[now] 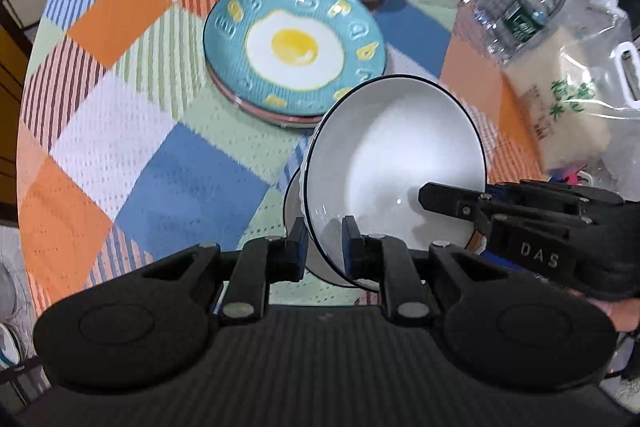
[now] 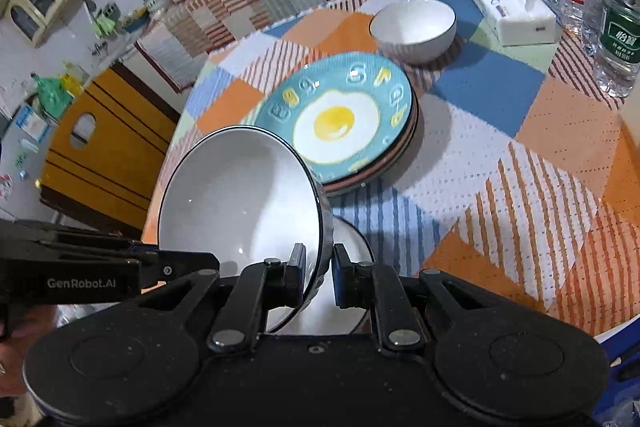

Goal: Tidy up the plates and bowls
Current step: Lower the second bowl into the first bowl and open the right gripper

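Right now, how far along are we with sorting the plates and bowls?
Done: the plates sit in one stack, egg plate on top. In hand: both the left tongs and right tongs pinch a tilted white bowl by its rim, above another bowl on the table. Left: the far bowl stands alone by the tissue box.

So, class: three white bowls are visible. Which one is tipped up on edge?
The bowl pinched at its rim between both grippers' fingers; another bowl sits beneath it, the far bowl upright beyond the plates.

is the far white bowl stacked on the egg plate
No, the far white bowl sits on the tablecloth beyond the egg plate, not on it.
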The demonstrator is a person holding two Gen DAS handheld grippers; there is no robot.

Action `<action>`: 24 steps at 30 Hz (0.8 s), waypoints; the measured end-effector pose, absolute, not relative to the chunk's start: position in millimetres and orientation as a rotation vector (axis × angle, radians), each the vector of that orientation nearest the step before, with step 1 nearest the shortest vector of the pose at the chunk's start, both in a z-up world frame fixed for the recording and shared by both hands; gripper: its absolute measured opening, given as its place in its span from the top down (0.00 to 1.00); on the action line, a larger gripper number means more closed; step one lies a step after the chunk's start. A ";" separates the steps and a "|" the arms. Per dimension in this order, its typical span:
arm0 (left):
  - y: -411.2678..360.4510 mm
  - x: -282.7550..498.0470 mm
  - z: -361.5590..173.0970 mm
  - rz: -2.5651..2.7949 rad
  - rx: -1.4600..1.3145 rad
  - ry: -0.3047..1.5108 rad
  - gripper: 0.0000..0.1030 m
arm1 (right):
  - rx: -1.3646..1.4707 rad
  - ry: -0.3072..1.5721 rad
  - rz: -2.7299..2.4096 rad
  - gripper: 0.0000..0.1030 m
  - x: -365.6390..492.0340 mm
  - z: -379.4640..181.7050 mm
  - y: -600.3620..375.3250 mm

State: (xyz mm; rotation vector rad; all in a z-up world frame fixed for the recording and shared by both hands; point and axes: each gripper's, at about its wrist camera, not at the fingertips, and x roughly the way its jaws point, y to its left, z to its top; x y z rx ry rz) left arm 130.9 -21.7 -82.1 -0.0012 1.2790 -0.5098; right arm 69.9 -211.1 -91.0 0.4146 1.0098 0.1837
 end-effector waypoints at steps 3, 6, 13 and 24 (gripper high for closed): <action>-20.5 131.5 -92.0 -0.494 -0.022 1.308 0.86 | 0.360 1.025 0.175 0.83 69.1 -96.0 -201.3; -24.8 130.2 -101.9 -0.487 -0.004 1.336 0.86 | 0.304 1.021 0.157 0.83 67.4 -97.5 -194.4; -24.2 126.9 -120.8 -0.500 -0.020 1.389 0.86 | 0.282 0.999 0.169 0.83 64.1 -106.4 -194.9; -28.4 131.7 -132.0 -0.468 -0.005 1.427 0.85 | 0.148 0.998 0.173 0.82 61.6 -119.8 -182.2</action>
